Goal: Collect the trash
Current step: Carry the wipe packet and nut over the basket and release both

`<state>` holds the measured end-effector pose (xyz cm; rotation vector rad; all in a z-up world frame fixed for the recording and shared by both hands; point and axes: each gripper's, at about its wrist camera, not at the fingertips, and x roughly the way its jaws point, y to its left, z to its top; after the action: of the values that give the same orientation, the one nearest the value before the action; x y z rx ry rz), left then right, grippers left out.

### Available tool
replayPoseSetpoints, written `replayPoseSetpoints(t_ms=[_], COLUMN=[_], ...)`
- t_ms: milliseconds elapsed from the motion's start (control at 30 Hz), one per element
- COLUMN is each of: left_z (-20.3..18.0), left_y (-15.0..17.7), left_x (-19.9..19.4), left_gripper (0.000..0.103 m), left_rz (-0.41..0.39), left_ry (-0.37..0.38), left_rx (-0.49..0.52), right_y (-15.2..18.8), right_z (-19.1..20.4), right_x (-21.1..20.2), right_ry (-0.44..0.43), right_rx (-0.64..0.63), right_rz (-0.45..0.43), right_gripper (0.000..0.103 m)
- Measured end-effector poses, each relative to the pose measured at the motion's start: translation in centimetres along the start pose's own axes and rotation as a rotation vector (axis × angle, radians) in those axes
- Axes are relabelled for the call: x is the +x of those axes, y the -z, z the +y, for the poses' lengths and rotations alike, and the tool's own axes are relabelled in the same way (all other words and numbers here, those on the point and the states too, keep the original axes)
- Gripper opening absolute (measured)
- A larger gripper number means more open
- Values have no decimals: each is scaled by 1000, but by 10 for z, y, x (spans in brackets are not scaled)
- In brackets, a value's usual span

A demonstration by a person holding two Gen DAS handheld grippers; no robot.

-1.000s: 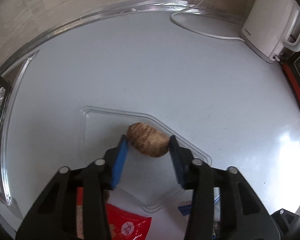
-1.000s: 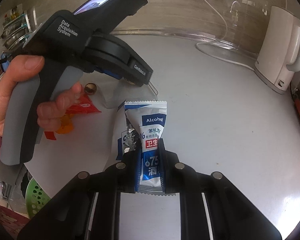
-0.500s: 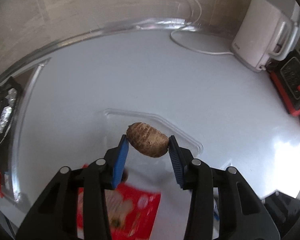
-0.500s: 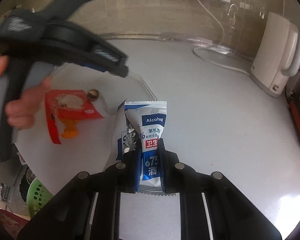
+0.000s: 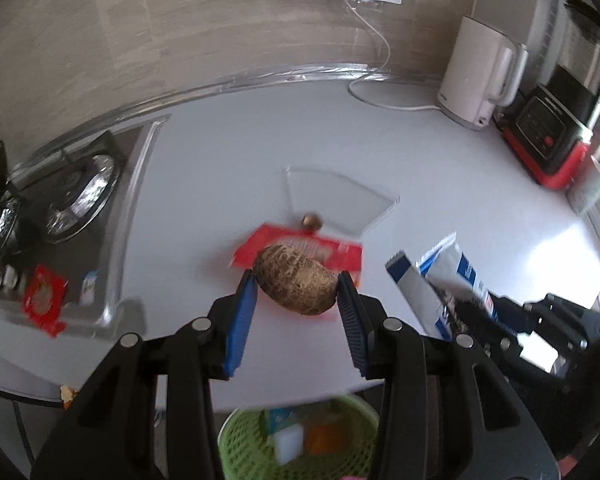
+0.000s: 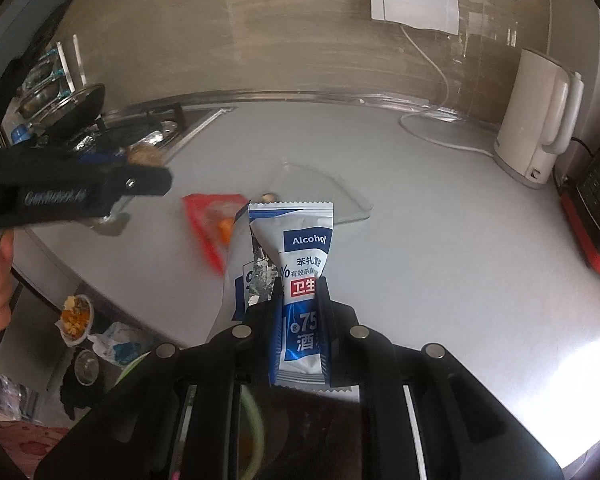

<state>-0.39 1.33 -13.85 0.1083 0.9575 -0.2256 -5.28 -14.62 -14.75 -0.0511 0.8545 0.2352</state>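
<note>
My left gripper is shut on a brown, rough-skinned root, held between its blue pads above the counter's front edge. A green mesh basket with some trash in it lies below the gripper. My right gripper is shut on a blue-and-white alcohol wipe packet that stands up from the jaws. The packet also shows at the right of the left wrist view. A red wrapper and a small brown nut lie on the grey counter.
A clear plastic sheet lies behind the nut. A white kettle with its cord and a red-and-black appliance stand at the back right. A foil-lined stove is on the left. Bowls and bags lie on the floor below the counter edge.
Both grippers have risen and drawn back from the counter with their loads still held. The green basket has come into view under the left gripper, and more of the stove shows.
</note>
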Motion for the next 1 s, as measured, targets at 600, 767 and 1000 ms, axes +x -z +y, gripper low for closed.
replayPoseSetpoints(t_ms=[600, 767, 1000], left_z=[46, 41, 29], left_y=[150, 173, 187], left_x=[-49, -47, -39], left_gripper=[41, 41, 61], left_rz=[63, 83, 114], left_ry=[133, 164, 185], left_rx=[136, 185, 229], right_y=[63, 81, 94], right_z=[105, 112, 120], right_x=[-65, -77, -89], right_ry=[78, 96, 112], right_rx=[78, 128, 161], right_rz=[13, 17, 16], right_gripper=[16, 16, 16])
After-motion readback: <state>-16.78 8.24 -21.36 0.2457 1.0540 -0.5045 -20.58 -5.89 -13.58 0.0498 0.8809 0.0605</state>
